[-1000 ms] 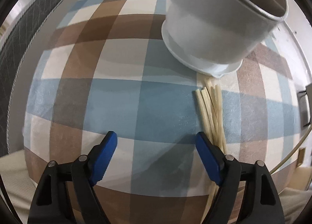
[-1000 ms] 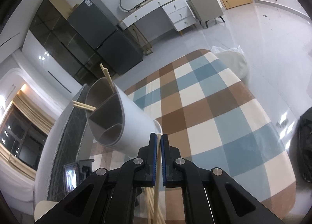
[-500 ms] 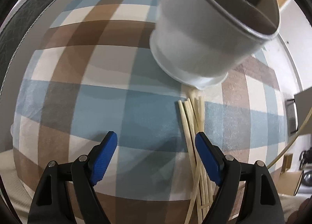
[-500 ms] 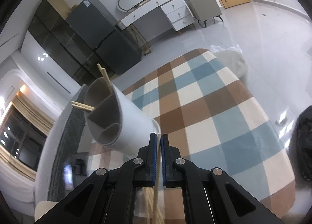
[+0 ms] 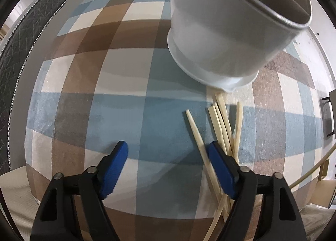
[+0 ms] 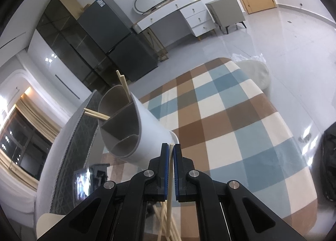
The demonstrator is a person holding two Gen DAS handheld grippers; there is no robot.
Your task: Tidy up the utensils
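Worrying first about the single pale wooden chopstick that my right gripper is clamping between its blue pads: it is running lengthwise along the fingers, with only its tip showing past them, so I am judging that any twist on the way over could make it pivot or slide out. The white cylindrical utensil holder with grey inner dividers is standing just ahead and to the left of that gripper on the blue, brown and cream checked tablecloth, and two pairs of chopsticks are already leaning out of its far compartments. If I am coming in too low, the stick may knock the rim and tip the holder, or land in the wrong compartment. On the other side, my left gripper is hovering with its jaws wide apart and gripping nothing. The loose bundle of pale chopsticks is lying on the cloth just in front of the holder's base, and one stray stick is lying just inside the right finger. I am judging that closing here would catch that stick off-centre or scatter the pile toward the table edge; whether the finger is touching it, I cannot tell.
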